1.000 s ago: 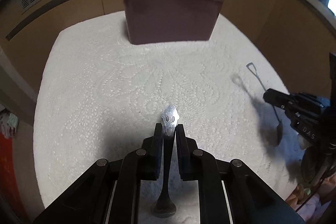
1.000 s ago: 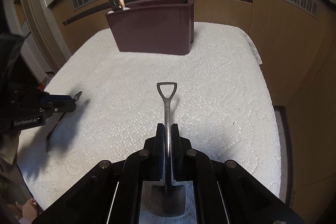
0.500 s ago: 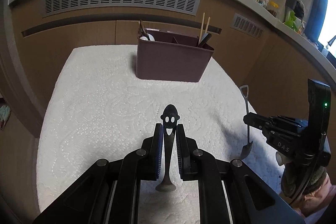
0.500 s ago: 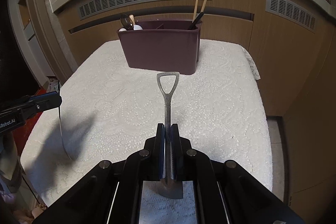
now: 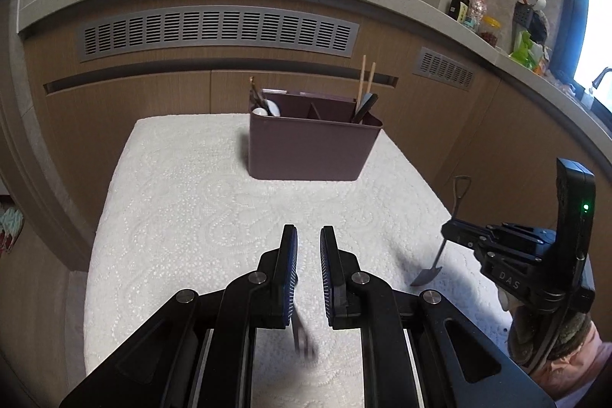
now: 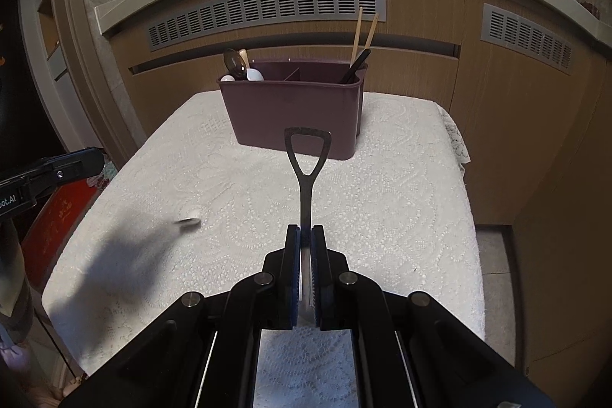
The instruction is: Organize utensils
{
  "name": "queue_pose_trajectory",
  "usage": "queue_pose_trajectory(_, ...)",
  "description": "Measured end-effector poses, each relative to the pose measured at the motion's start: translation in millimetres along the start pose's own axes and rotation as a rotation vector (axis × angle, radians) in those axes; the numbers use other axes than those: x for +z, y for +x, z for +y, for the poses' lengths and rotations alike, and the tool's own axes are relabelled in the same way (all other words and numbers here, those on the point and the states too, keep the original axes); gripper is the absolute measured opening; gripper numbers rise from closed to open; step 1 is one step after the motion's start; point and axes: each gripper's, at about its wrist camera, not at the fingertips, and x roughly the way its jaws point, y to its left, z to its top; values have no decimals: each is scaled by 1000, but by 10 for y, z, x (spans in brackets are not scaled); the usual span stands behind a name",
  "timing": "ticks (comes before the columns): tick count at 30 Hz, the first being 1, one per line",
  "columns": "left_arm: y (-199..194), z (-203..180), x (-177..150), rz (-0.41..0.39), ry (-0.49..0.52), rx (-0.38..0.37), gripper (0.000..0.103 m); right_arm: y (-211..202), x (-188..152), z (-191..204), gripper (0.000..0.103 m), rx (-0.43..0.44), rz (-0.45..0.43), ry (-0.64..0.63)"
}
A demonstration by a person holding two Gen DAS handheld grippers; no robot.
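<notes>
A maroon utensil caddy (image 5: 306,151) (image 6: 294,113) stands at the far side of the white lace-covered table (image 5: 183,201); it holds spoons on its left and chopsticks on its right. My right gripper (image 6: 305,232) (image 5: 449,230) is shut on a shovel-shaped metal spoon (image 6: 306,171) (image 5: 455,209), handle loop forward and blade hanging below. My left gripper (image 5: 308,232) (image 6: 97,157) has its jaws nearly together with nothing between them. A small dark spoon (image 5: 304,339) (image 6: 187,222) shows as a blur under it, just above the cloth.
Wooden cabinet fronts with vent grilles (image 5: 214,29) rise behind the table under a stone counter. Bottles and jars (image 5: 474,14) stand on the counter at the right. The table drops off at the left and right edges. A person's hand (image 5: 573,362) holds the right gripper.
Both grippers have risen and the view has tilted up. The smiley-handled spoon has slipped out of the left gripper and is dropping toward the cloth. The right still holds its shovel spoon.
</notes>
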Motion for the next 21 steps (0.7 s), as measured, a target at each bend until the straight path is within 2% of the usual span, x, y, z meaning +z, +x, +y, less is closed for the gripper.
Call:
queue_pose_trajectory(3,22,63,0,29,-15,3,14,-4,-2,-4,5,-1,2,-2)
queue_pose_trajectory(5,133,67,-28,96,-4,-12,16,5,-10,-4,5,-1,4,-2)
queue_pose_trajectory(7,340,68,-104,176,-10,-6,24,13,-10,-7,5,0,1,-1)
queue_pose_trajectory(9,565,45,-194,246,0,18,45,12,-9,-13,5,3,-1,2)
queue_pose_trajectory(11,744,29,-267,285,0,36,50,7,-12,-19,5,2,-2,2)
queue_pose_trajectory(17,1219,-25,-389,361,25,112,49,-6,-17,-46,5,2,-7,-1)
queue_pose_trajectory(19,1288,-40,-409,350,40,132,49,0,-18,-55,5,4,-9,4)
queue_pose_trajectory(20,1290,-58,-411,334,57,148,46,4,-17,-58,5,7,-9,8)
queue_pose_trajectory(21,1292,-88,-428,318,74,166,32,5,-14,-66,5,10,-10,12)
